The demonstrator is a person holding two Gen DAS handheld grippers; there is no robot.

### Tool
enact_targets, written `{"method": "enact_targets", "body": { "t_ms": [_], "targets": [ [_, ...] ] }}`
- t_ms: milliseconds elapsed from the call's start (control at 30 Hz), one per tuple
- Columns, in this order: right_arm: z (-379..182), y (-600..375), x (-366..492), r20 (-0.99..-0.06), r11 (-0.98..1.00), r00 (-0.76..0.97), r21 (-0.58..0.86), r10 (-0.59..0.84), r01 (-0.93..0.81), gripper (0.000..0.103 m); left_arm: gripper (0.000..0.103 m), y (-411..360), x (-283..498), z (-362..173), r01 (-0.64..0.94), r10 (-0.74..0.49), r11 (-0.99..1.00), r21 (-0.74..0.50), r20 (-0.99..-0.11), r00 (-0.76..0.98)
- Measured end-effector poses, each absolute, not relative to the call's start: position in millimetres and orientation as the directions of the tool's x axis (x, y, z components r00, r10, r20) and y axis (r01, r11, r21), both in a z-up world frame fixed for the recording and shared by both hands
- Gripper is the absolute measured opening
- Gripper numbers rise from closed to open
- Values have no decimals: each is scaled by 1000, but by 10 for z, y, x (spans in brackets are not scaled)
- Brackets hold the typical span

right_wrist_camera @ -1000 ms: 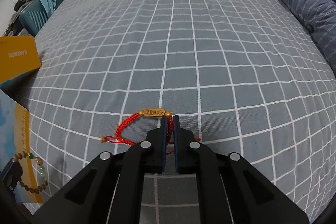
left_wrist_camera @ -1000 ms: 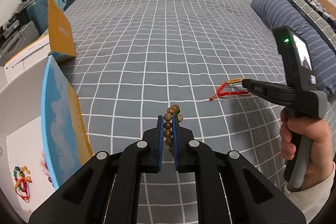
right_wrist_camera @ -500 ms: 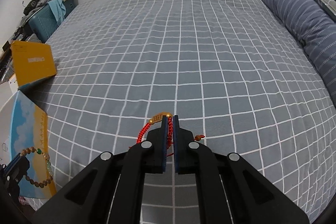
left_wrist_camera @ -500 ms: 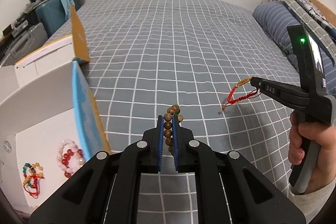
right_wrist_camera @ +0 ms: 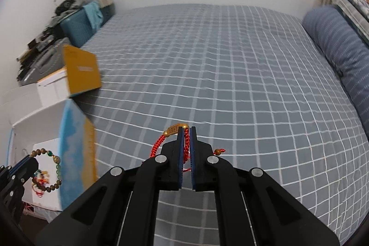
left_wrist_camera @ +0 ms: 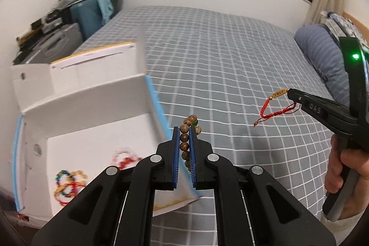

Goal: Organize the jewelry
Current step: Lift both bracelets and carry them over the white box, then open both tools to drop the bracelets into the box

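Step in hand: carry to white box.
Left tongs clamp wooden bead bracelet, beside box wall.
Right tongs pinch red cord bracelet, above bed.
Next: position over box interior, part tongs, drop beside beaded bracelets.

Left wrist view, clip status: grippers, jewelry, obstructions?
Left gripper shut on wooden bead bracelet. Right gripper shut on red cord bracelet. White box open beside left, bracelets inside. Nothing blocking.
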State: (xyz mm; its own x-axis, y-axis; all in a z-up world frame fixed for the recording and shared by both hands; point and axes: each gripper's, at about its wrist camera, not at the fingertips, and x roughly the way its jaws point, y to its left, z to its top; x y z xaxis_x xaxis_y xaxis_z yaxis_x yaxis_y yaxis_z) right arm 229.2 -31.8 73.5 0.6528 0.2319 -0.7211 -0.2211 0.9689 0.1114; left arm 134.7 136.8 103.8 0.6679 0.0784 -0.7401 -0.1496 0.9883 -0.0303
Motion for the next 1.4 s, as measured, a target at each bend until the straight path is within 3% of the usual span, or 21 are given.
{"method": "enact_targets", "body": {
  "t_ms": [300, 600, 1133, 1400],
  "targets": [
    [1002, 555, 1949, -680, 926, 650, 119, 339, -359, 4, 7, 2020, 981, 1222, -254, 149, 966, -39, -722, 676],
    [896, 1423, 1695, -698, 877, 599, 87, 392, -473, 4, 7, 2562, 755, 1113, -343, 211, 939, -28, -739, 640],
    [204, 2233, 1690, -811, 843, 488, 11, 322, -538, 4, 7, 3201, 711, 484, -428, 243, 904, 8, -833, 498],
    [130, 2297, 1737, -832, 844, 467, 3, 300, -537, 6, 8, 3247, 732, 328, -436, 253, 899, 34, -853, 456]
  ]
}}
